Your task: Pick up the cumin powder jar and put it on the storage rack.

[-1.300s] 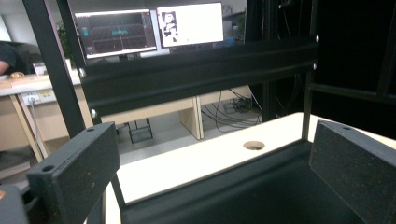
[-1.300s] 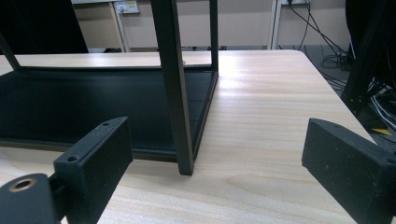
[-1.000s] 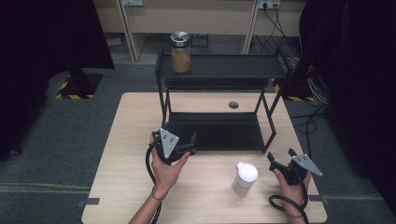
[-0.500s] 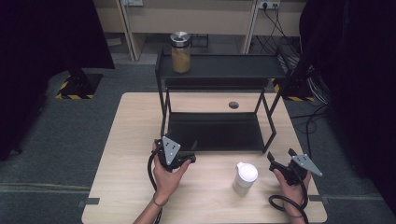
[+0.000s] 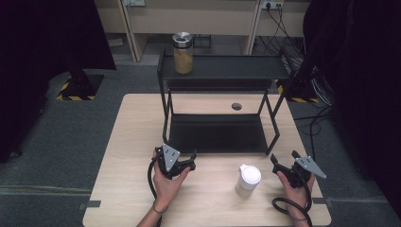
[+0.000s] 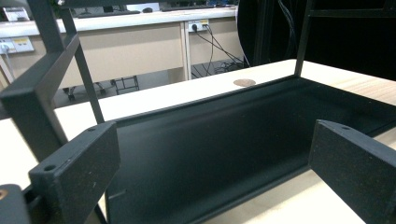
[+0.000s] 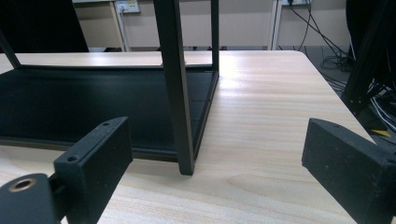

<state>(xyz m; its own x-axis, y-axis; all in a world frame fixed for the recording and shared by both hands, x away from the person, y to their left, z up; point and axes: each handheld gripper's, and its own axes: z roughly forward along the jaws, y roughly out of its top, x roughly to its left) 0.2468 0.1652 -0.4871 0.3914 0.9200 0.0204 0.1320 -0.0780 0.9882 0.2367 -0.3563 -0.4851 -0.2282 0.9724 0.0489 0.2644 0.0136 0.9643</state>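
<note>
The main risk is a knock: the white cup (image 5: 248, 179) stands free on the surface (image 5: 127, 189), and the right gripper (image 5: 279, 166) sits just to its right with its jaws set wide and nothing between them. A sideways sweep toward the cup with only one jaw leading would likely tip it or push it along the wood rather than catch it. The rack (image 5: 222, 132) is a second hazard. In the right gripper view its front leg (image 7: 180, 116) rises straight ahead between the jaws, so a forward push would strike the post instead of reaching anything useful.

The left gripper (image 5: 189, 163) is also wide and empty, and it lies close to the rack's lower tray (image 6: 224, 154), which spreads just ahead of its jaws in the left gripper view; driving on low would run them into the tray's front lip.

The cup is well to the right of the left gripper and near the right one, on its left side, apart from both. A jar (image 5: 183, 53) stands on the rack's top shelf, far ahead of both grippers.
</note>
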